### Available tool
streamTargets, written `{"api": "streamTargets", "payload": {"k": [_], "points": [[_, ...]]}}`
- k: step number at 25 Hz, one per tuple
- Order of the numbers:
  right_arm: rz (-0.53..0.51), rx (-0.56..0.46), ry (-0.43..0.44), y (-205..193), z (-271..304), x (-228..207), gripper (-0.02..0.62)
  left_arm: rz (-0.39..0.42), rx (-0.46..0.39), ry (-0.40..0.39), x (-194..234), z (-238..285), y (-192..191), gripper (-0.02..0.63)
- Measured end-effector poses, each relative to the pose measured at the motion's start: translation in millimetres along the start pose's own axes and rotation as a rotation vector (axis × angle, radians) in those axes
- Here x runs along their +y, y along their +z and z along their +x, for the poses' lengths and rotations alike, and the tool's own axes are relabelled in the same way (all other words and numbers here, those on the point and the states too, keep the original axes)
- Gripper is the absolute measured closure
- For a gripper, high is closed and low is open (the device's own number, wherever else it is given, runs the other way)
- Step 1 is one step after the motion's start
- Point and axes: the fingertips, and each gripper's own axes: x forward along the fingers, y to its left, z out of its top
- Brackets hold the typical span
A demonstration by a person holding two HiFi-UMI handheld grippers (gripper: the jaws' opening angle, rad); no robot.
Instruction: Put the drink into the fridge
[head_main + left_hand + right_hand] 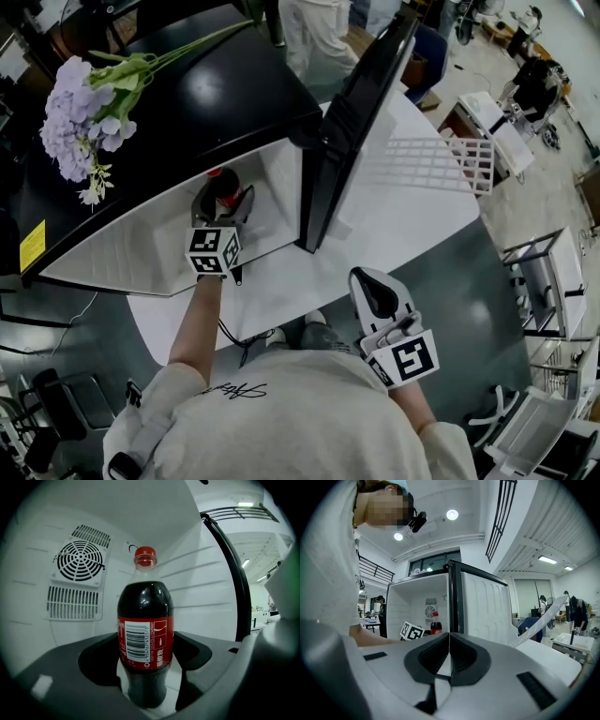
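A cola bottle with a red cap and red label stands upright inside the open black fridge, near its white floor. My left gripper reaches into the fridge and is shut on the bottle. In the left gripper view the bottle fills the gap, and both jaws meet the sides of its label. My right gripper hangs shut and empty outside, below the open fridge door. In the right gripper view its jaws touch, and the bottle shows far off inside the fridge.
Purple flowers lie on the fridge top. A white wire shelf rests on the white table right of the door. A round fan vent sits on the fridge's back wall. People stand further back.
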Motion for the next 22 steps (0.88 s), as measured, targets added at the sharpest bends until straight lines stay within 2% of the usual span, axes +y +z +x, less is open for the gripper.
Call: {"api": "streamTargets", "payload": {"k": [8, 15, 22], "points": [[0.003, -0.016, 0.033, 3.9, 9.0, 3.9, 0.584, -0.033, -0.022, 0.017, -0.6, -30.5, 8.3, 0.282], [-0.001, -0.034, 0.074, 8.8, 21.1, 10.5, 0.584, -0.048, -0.075, -0.010, -15.0, -65.3, 28.7, 0.282], [0.005, -0.048, 0.125, 10.8, 36.7, 21.2, 0.584, -0.105, -0.083, -0.041, -27.7, -88.4, 39.1, 0.282]]}}
